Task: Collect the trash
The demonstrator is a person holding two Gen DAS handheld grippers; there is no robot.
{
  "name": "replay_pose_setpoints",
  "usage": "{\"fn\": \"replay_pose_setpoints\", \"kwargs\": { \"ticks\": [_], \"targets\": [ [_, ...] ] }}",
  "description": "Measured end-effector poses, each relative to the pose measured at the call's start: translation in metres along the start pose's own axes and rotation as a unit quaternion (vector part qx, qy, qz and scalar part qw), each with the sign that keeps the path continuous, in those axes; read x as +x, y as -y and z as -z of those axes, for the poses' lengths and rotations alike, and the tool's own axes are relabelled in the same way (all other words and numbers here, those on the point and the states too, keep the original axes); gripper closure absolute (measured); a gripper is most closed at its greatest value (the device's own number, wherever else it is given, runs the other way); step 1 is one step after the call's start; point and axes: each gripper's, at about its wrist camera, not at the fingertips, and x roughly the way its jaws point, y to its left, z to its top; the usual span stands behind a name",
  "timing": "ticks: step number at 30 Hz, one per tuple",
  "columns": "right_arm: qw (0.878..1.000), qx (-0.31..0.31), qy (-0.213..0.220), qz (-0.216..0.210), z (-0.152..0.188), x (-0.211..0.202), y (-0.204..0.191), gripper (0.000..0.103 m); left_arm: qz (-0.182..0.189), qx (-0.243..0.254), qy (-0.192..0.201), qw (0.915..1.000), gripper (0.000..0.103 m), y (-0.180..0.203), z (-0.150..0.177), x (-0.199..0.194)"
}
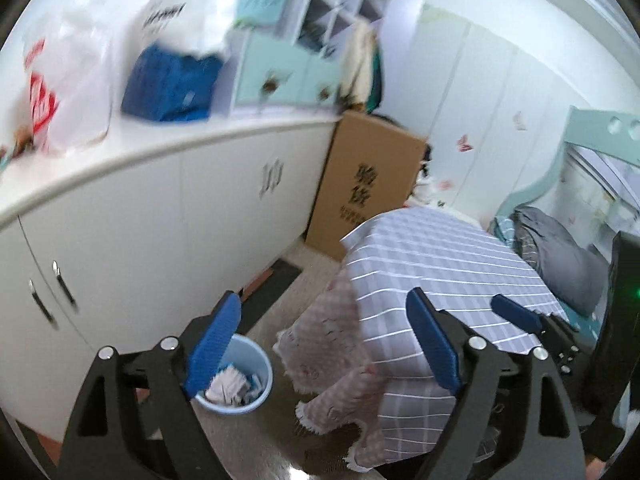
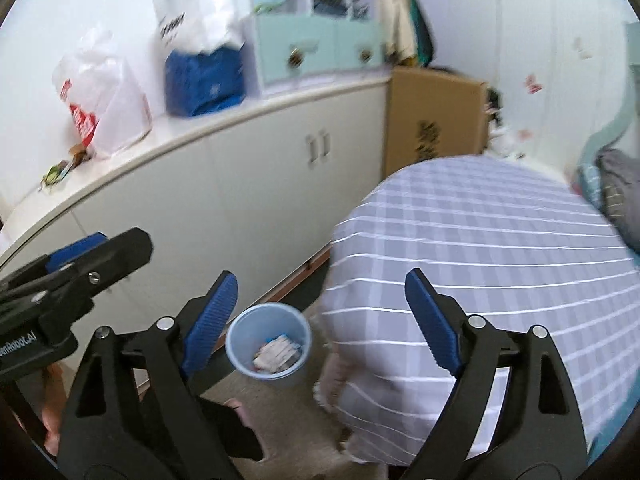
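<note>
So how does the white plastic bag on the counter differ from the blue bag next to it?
The white plastic bag is see-through with red print and stands in a crumpled peak; the blue bag is solid-coloured and squarer. The white plastic bag sits nearer the counter's left end, the blue bag nearer the pale green drawers. Both rest on the counter.

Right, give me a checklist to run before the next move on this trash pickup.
1. Left gripper empty, jaws wide apart: ok.
2. Right gripper empty, jaws wide apart: ok.
3. Blue bin upright on the floor beside the table: ok.
4. Crumpled paper inside the bin: ok.
5. Checked tablecloth free of trash where visible: ok.
6. Floor around the bin free of trash: cannot tell, partly hidden and blurred.
</note>
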Motion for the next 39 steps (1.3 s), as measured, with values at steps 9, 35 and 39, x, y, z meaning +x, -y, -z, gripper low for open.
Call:
{"fn": "replay_pose_setpoints", "kwargs": {
  "ticks": [9,35,39],
  "targets": [
    [0.995,0.028,0.076,0.062,0.011,-0.094,0.046,0.013,0.005,0.069,0.073,0.9949,0.014,0.067,0.003,-0.06],
    [0.971,0.007,0.21,0.114,0.039,-0.21,0.049,0.009,0.032,0.116,0.144,0.9823,0.009,0.12,0.017,-0.12],
    [0.97,0.005,0.214,0.118,0.041,-0.211,0.046,0.009,0.027,0.119,0.147,0.9815,0.009,0.12,0.018,-0.121]
  ]
}}
